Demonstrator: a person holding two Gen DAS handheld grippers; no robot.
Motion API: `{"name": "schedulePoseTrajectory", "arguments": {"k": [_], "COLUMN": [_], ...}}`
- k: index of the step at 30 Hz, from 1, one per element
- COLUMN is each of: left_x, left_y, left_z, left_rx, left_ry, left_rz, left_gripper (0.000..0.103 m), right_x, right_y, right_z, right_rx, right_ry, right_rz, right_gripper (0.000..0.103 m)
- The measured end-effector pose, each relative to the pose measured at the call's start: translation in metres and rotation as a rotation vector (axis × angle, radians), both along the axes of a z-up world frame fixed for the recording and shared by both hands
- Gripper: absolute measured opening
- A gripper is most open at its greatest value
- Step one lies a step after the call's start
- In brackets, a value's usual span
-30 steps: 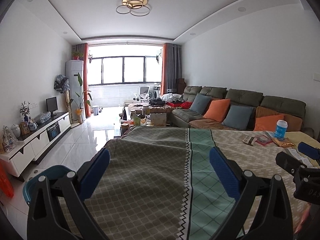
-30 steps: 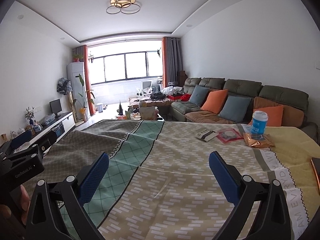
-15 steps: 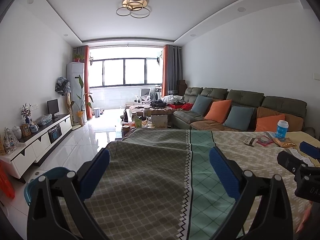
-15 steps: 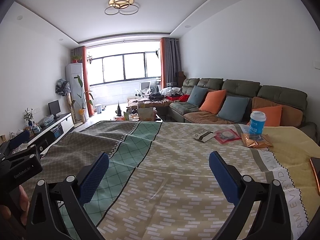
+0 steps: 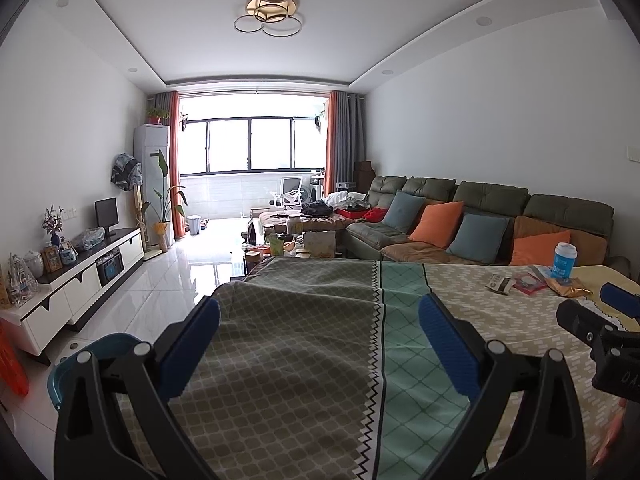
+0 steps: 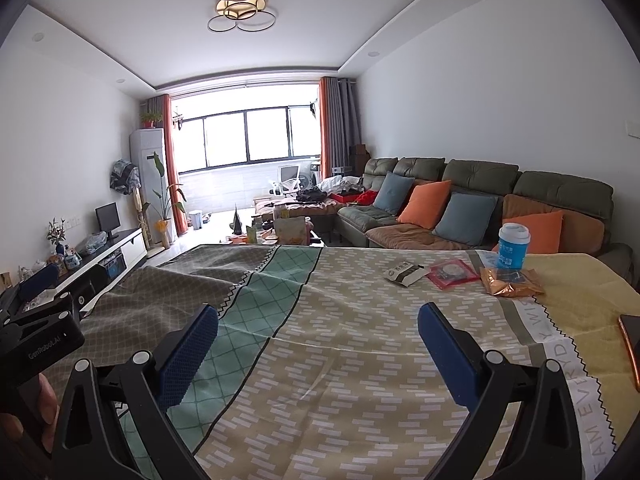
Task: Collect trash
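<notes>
Trash lies at the far right of a cloth-covered table (image 6: 340,360): a blue paper cup (image 6: 513,246), a crumpled gold wrapper (image 6: 510,282), a red packet (image 6: 452,274) and a grey-white packet (image 6: 404,272). The left wrist view shows the same group smaller, the cup (image 5: 564,260) among them. My right gripper (image 6: 318,350) is open over the cloth, well short of the trash. Over the table's left part, my left gripper (image 5: 320,344) is open and holds nothing.
A teal bin rim (image 5: 90,360) sits on the floor below the table's left edge. A dark flat object (image 6: 630,344) lies at the right table edge. A sofa with cushions (image 6: 460,208) runs behind the table; a TV cabinet (image 5: 80,276) lines the left wall.
Both views have shifted slightly; the trash sits a bit lower and nearer in the right wrist view. Both grippers stay open and empty.
</notes>
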State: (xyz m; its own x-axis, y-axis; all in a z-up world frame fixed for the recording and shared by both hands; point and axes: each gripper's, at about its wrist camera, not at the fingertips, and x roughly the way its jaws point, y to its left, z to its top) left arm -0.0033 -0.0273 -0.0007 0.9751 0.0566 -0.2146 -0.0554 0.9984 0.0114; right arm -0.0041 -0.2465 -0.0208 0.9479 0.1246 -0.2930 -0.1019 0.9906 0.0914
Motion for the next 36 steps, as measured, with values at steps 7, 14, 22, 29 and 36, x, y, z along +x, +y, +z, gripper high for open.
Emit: {"name": "schedulePoseTrajectory", "arguments": {"k": [7, 14, 22, 29, 36], "left_x": [-0.0007, -0.0006, -0.0010, 0.0005, 0.0013], "left_y": [0.0001, 0.0005, 0.0001, -0.0017, 0.0006], "left_z": [-0.0003, -0.0003, -0.0003, -0.0024, -0.0054], "left_rx": [0.001, 0.000, 0.000, 0.000, -0.002], "left_ry": [-0.001, 0.001, 0.004, 0.006, 0.013], "left_rz": [0.000, 0.000, 0.004, 0.008, 0.013], "left_gripper": [0.100, 0.100, 0.100, 0.100, 0.099], "right_x": [-0.0003, -0.0002, 0.0004, 0.0009, 0.0017], "right_y": [0.0000, -0.0005, -0.0004, -0.0016, -0.0025], "right_z": [0.0000, 0.0003, 0.0000, -0.0002, 0.0002], "right_rx": [0.000, 0.000, 0.000, 0.001, 0.004], "right_ry": [0.000, -0.001, 0.001, 0.001, 0.005], "right_rz": [0.000, 0.000, 0.000, -0.001, -0.002], "right_gripper": [0.100, 0.100, 0.100, 0.100, 0.100]}}
